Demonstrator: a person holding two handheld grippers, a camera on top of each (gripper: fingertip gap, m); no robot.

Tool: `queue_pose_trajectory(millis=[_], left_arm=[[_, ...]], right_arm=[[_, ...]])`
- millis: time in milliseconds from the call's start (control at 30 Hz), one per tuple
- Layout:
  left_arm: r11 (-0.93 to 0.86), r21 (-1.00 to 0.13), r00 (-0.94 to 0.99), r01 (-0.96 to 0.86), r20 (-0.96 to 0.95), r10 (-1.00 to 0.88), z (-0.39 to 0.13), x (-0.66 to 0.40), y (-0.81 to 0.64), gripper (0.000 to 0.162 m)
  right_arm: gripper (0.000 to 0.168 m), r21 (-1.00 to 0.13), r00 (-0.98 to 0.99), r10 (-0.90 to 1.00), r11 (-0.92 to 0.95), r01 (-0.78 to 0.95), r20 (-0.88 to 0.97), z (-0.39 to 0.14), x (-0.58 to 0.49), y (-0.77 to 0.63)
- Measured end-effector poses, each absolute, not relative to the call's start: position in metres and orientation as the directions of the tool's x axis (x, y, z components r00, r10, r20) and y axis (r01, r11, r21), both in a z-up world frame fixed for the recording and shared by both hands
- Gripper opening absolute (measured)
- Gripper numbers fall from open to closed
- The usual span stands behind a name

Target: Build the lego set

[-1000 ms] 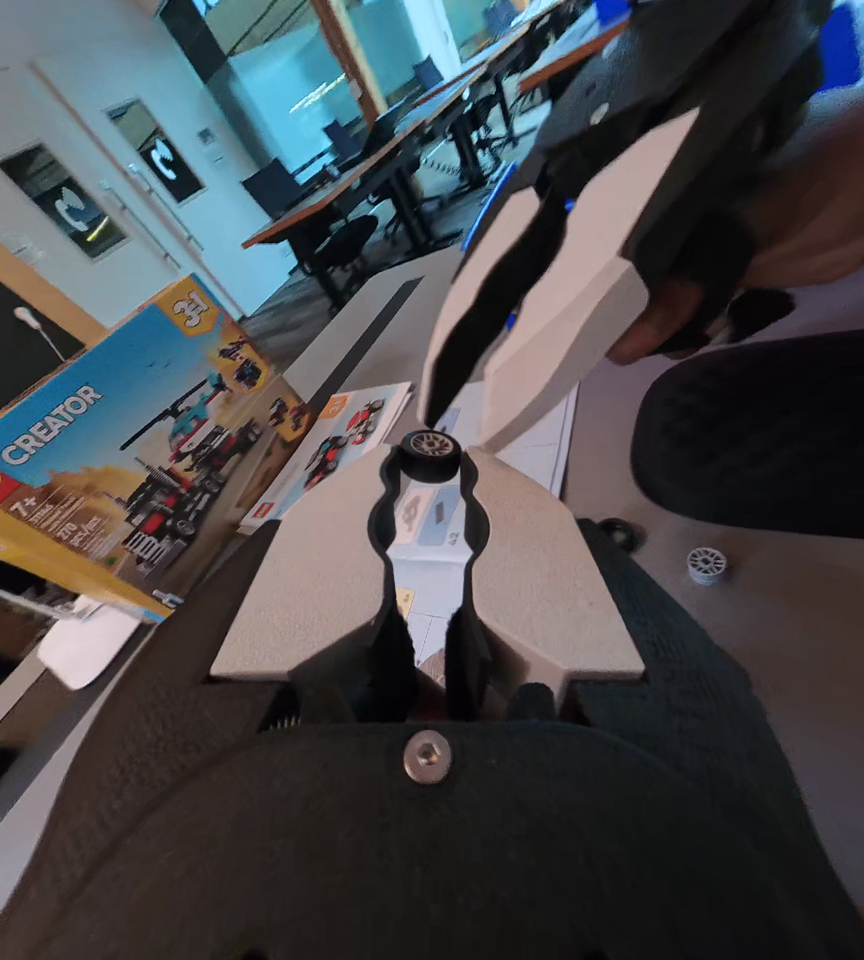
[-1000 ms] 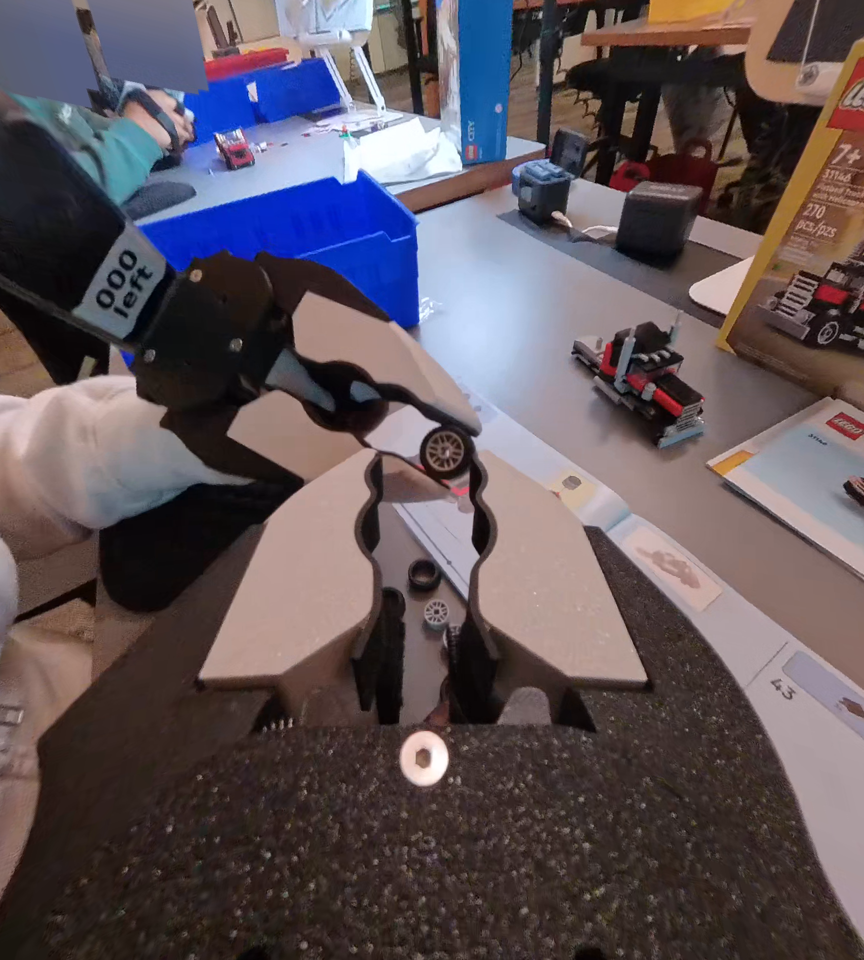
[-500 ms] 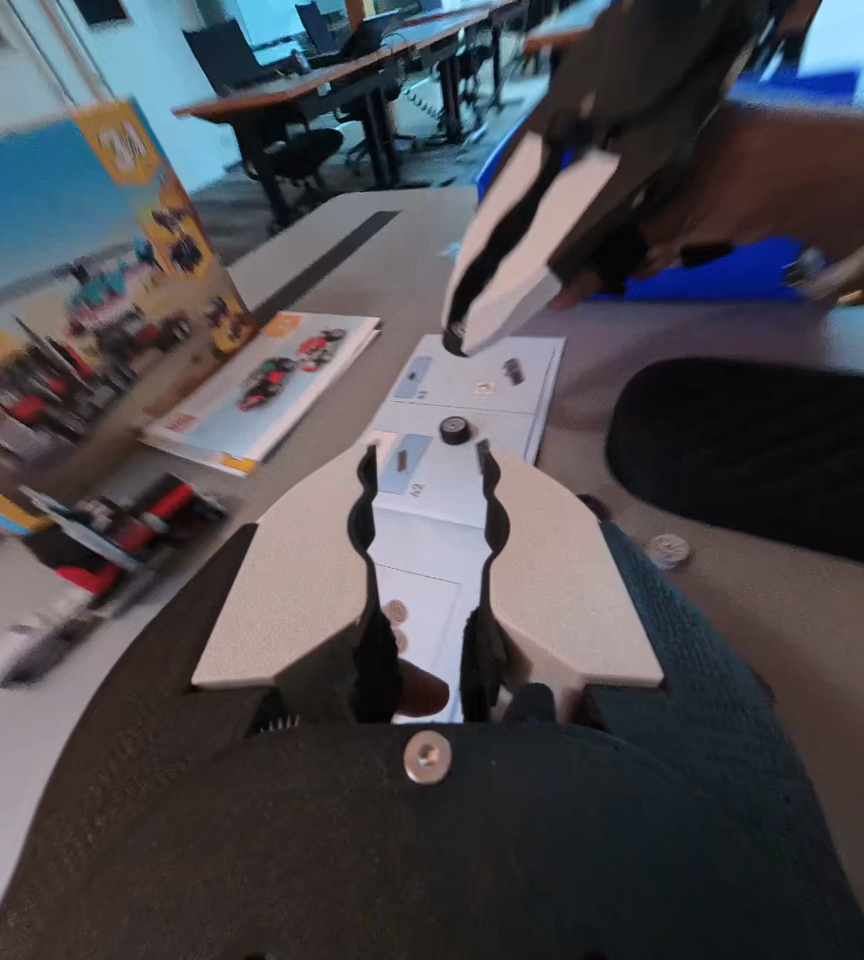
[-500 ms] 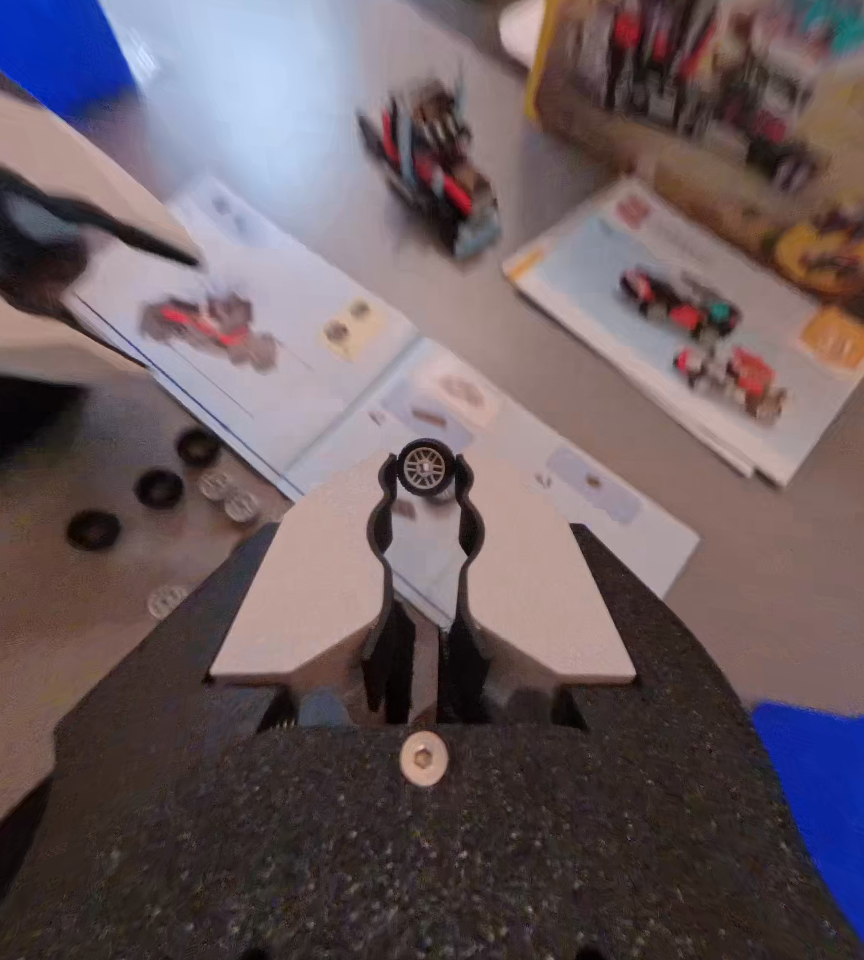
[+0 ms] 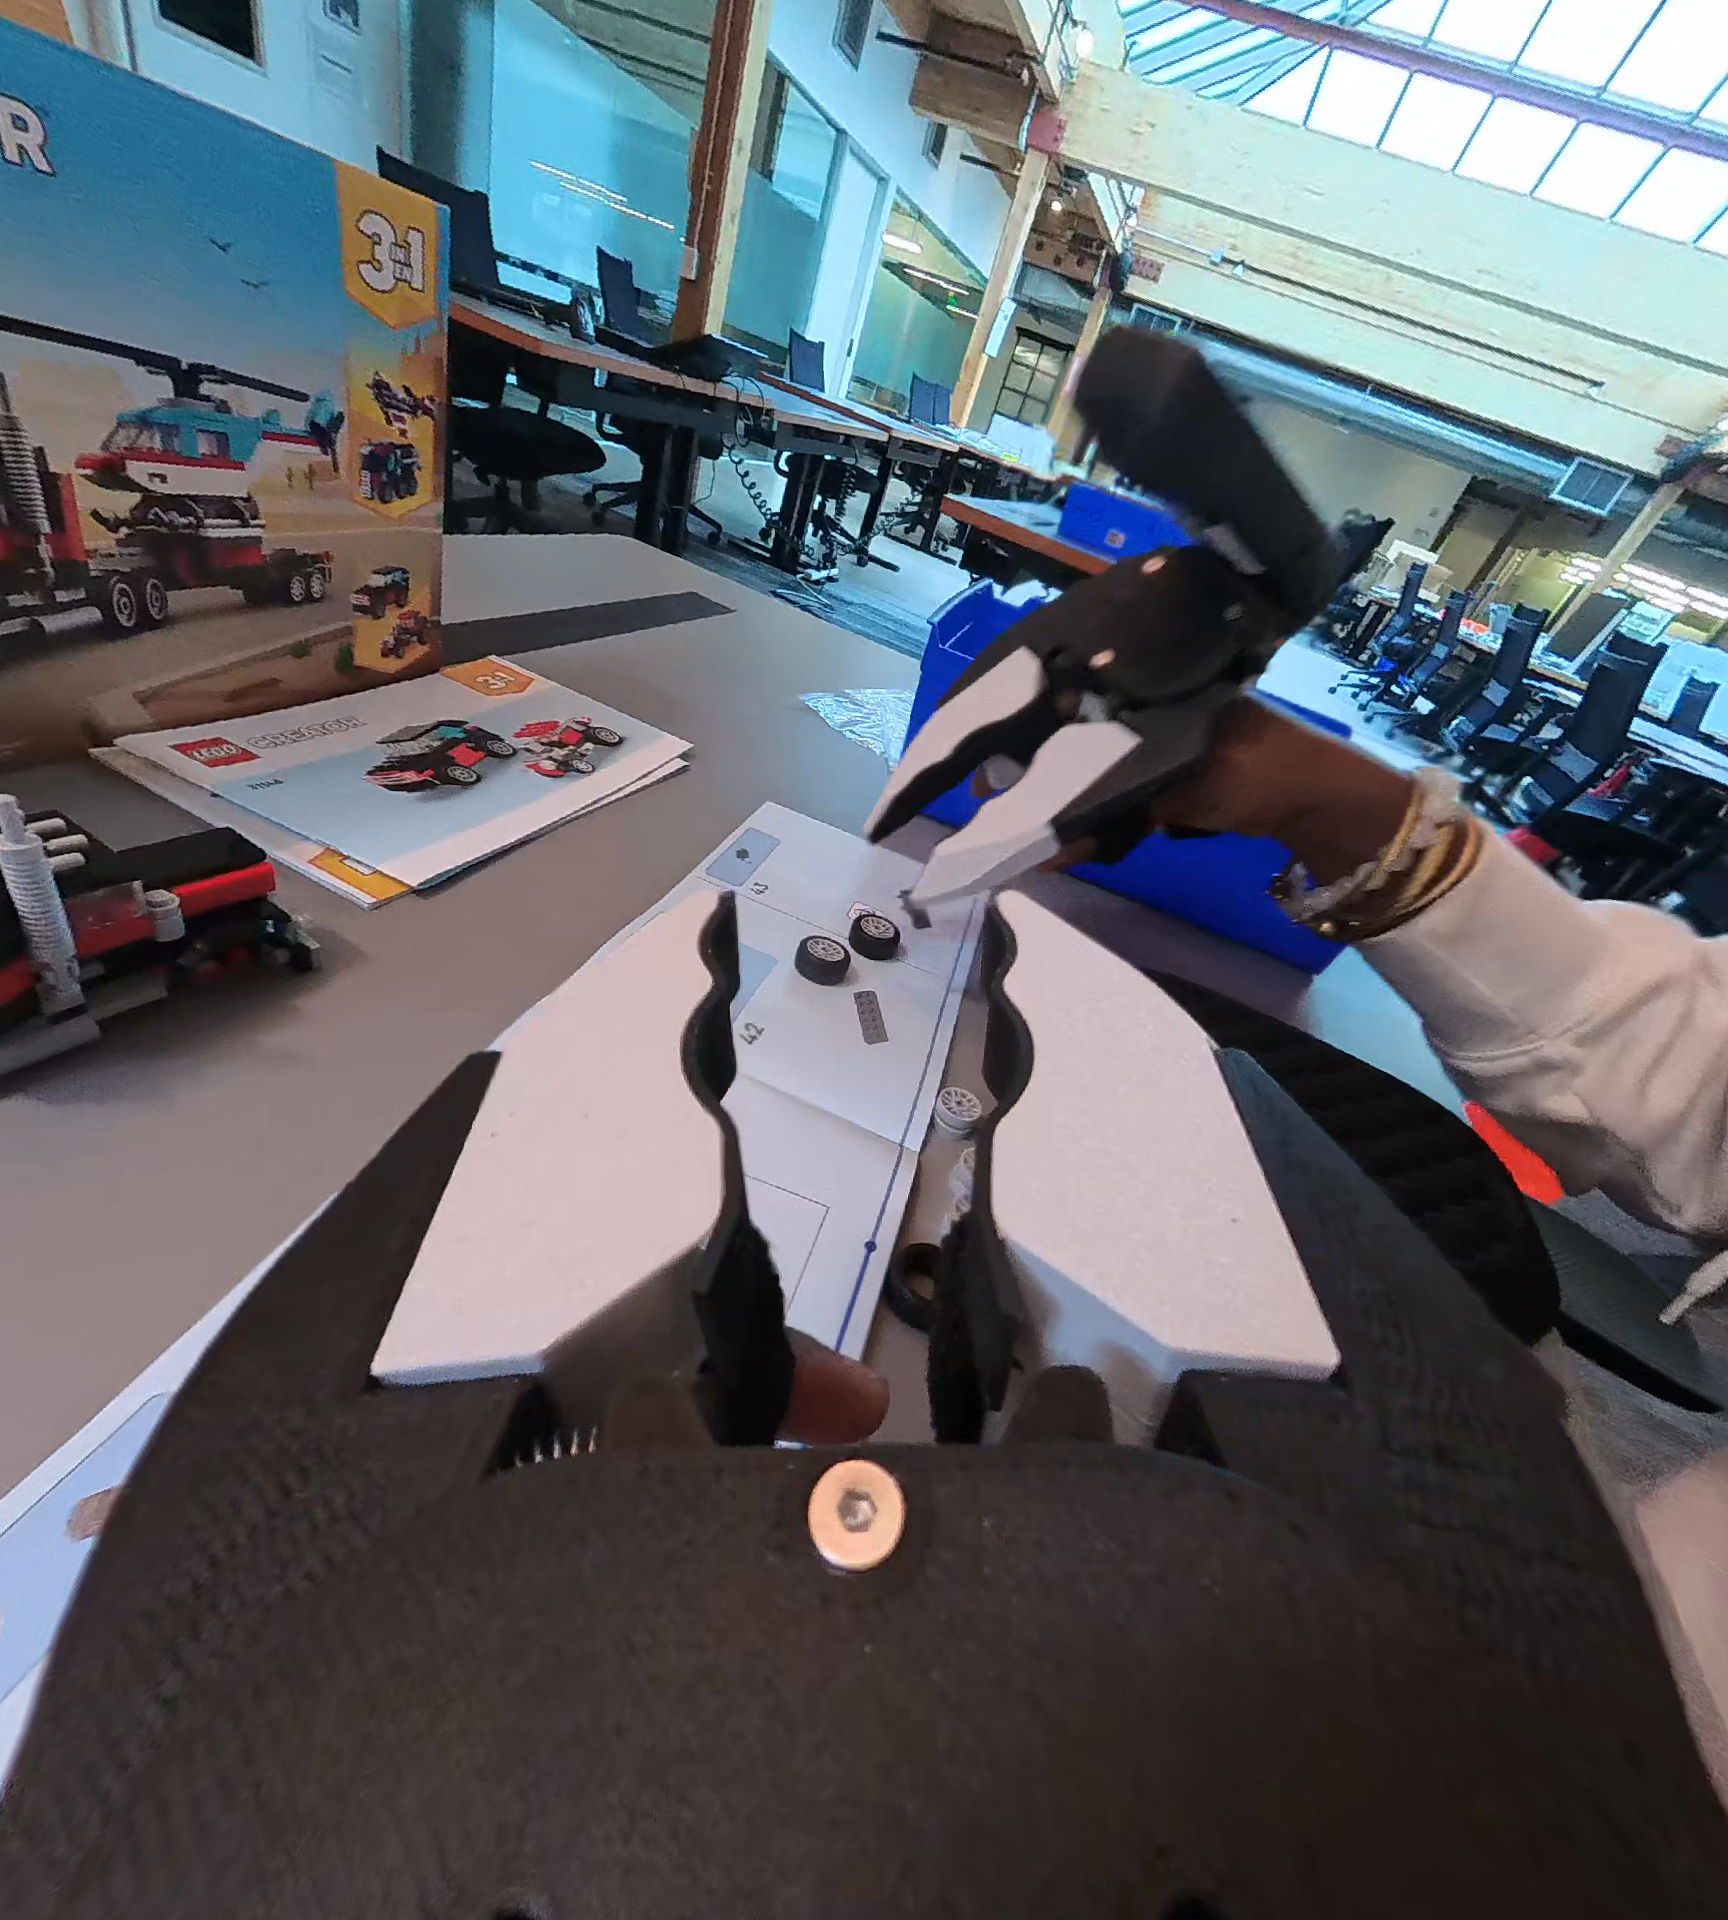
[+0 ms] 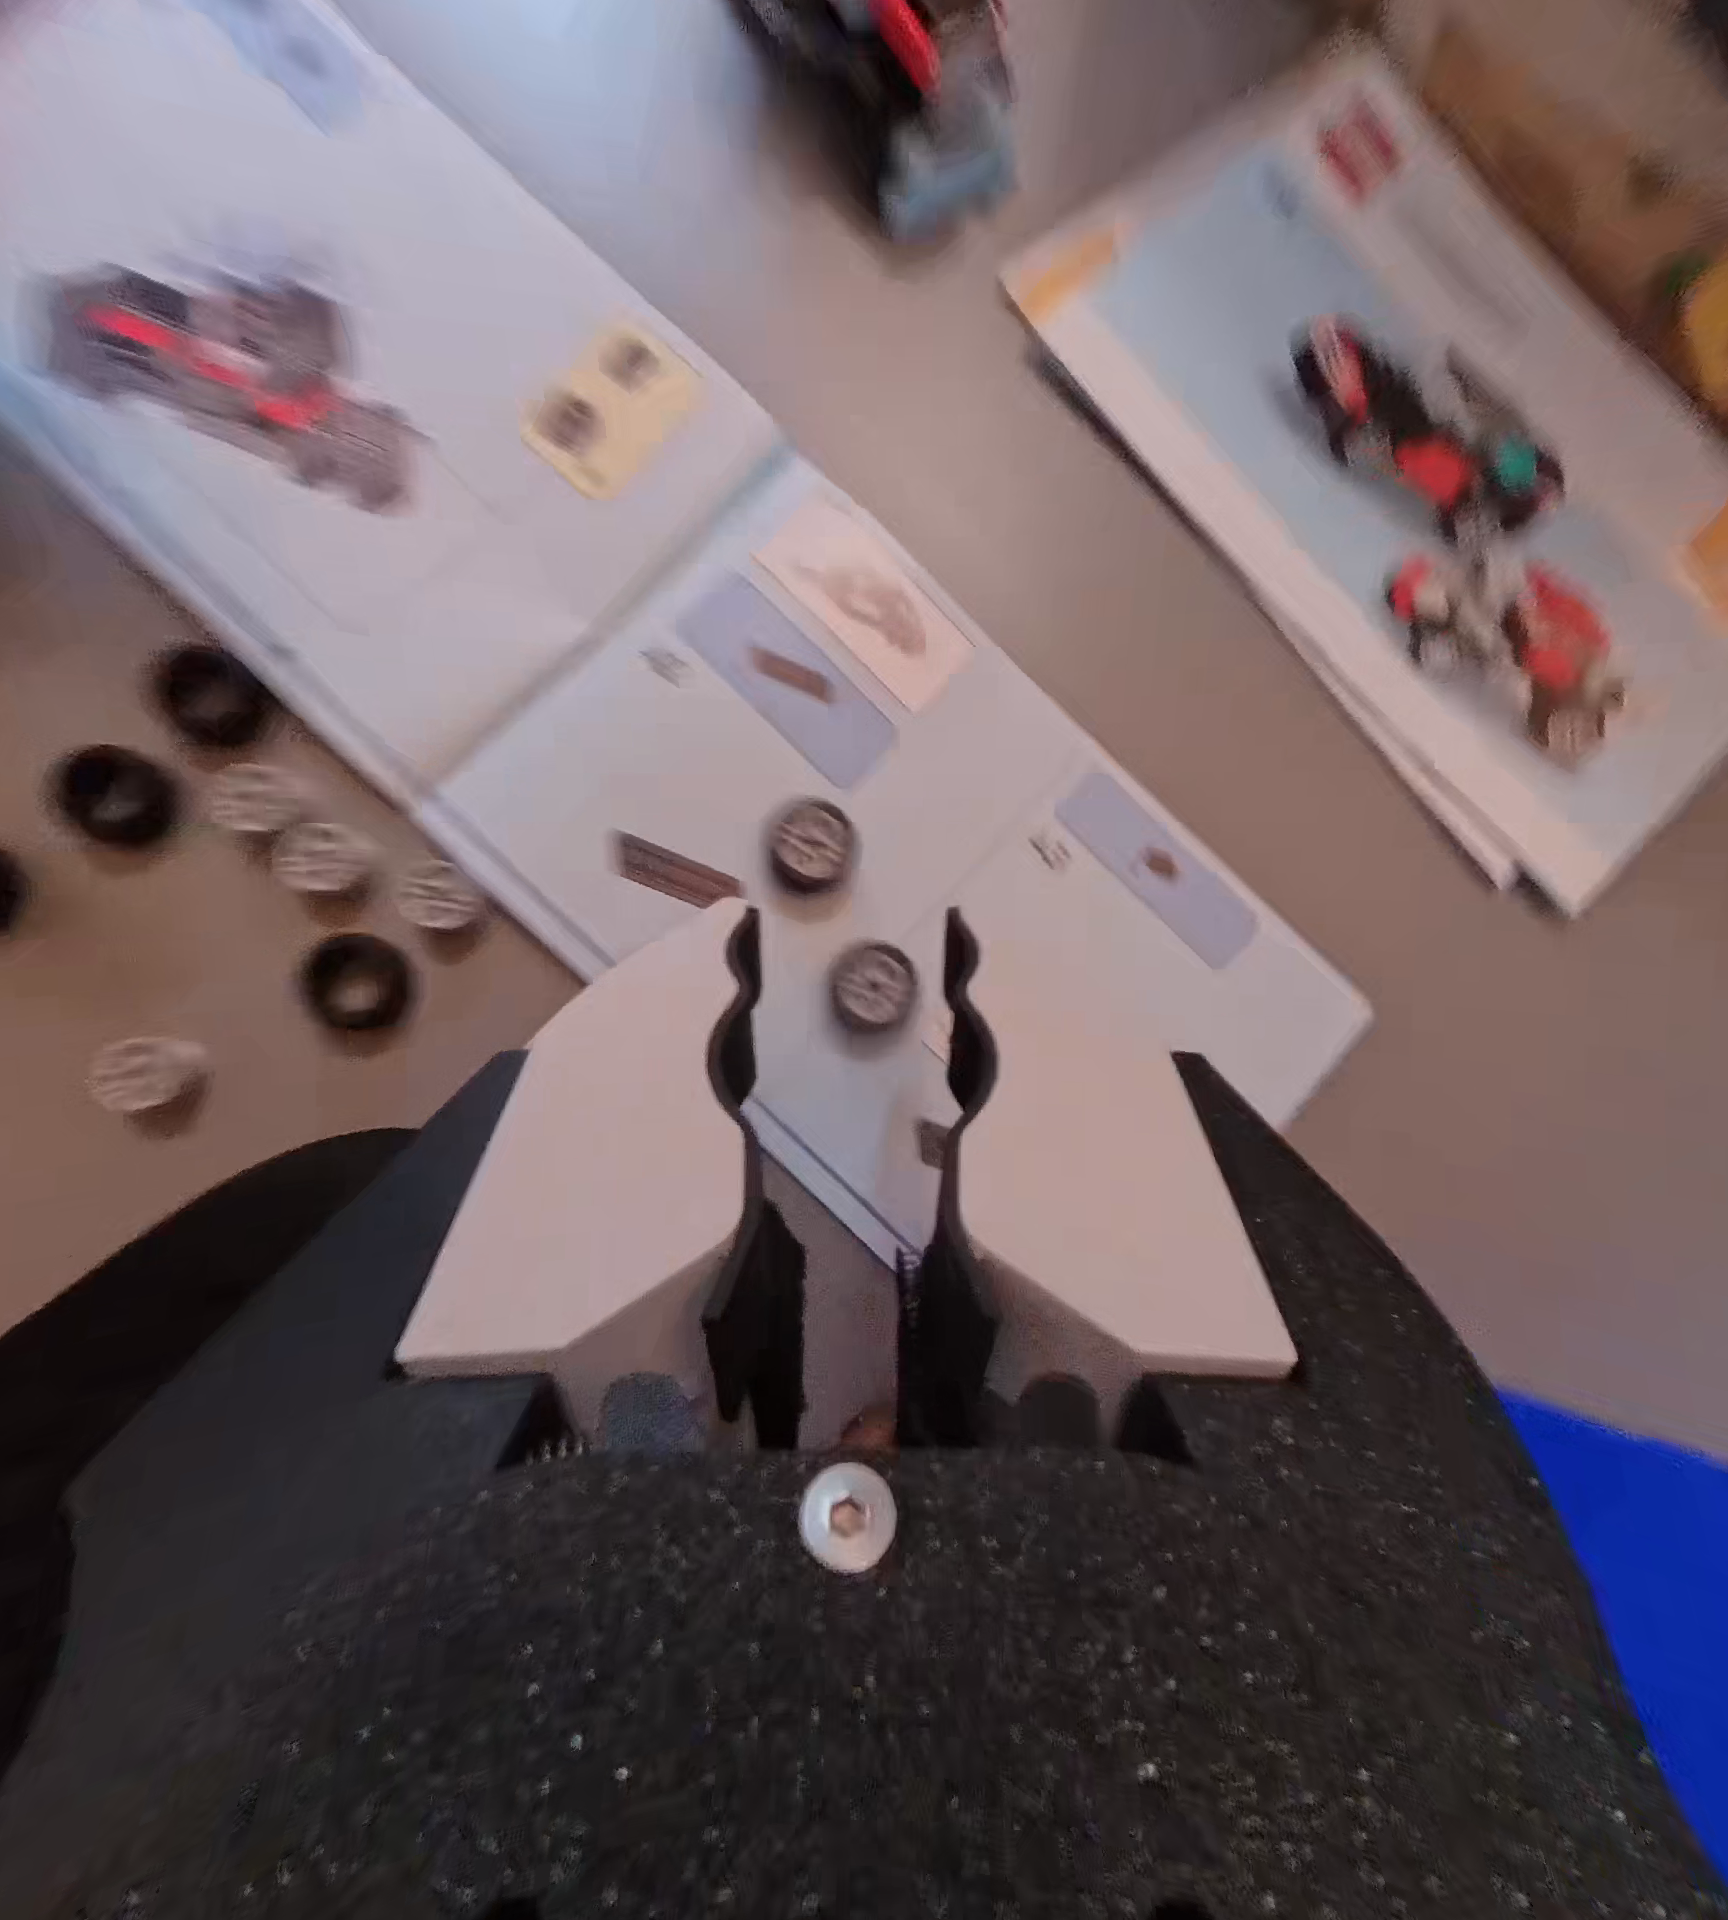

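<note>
Left hand-held gripper (image 5: 855, 914) and right hand-held gripper (image 6: 852, 914), both spread wide and empty, above two assembled wheels (image 6: 873, 984) lying on the open instruction booklet (image 6: 621, 748); partly built truck (image 5: 60, 914) stands on the counter (image 5: 216, 1195) nearby.

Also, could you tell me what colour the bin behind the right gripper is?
Blue bin, clearest in the left wrist view.
</note>
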State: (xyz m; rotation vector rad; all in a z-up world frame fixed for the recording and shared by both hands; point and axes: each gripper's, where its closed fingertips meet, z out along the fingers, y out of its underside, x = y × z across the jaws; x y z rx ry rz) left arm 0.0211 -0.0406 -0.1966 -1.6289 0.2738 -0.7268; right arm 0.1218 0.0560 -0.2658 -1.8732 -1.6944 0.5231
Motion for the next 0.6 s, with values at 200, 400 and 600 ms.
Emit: queue_pose_trajectory(millis=[200, 400, 600], left_arm=[[-0.159, -0.968, 0.827, 0.195, 0.249, -0.504, -0.196, 0.008, -0.038, 0.043], [-0.103, -0.974, 0.848, 0.201, 0.226, -0.48, -0.19, 0.001, -0.039, 0.04], [-0.137, -0.98, 0.829, 0.144, 0.194, -0.524, -0.194, 0.009, -0.043, 0.04]], right_arm=[[0.023, -0.719, -0.355, 0.932, 0.2, 0.665, -0.07, -0.261, 0.076, -0.065], [0.027, -0.626, -0.393, 0.919, 0.291, 0.724, -0.026, -0.298, 0.053, -0.074], [0.026, -0.677, -0.393, 0.916, 0.239, 0.696, -0.081, -0.286, 0.061, -0.072]])
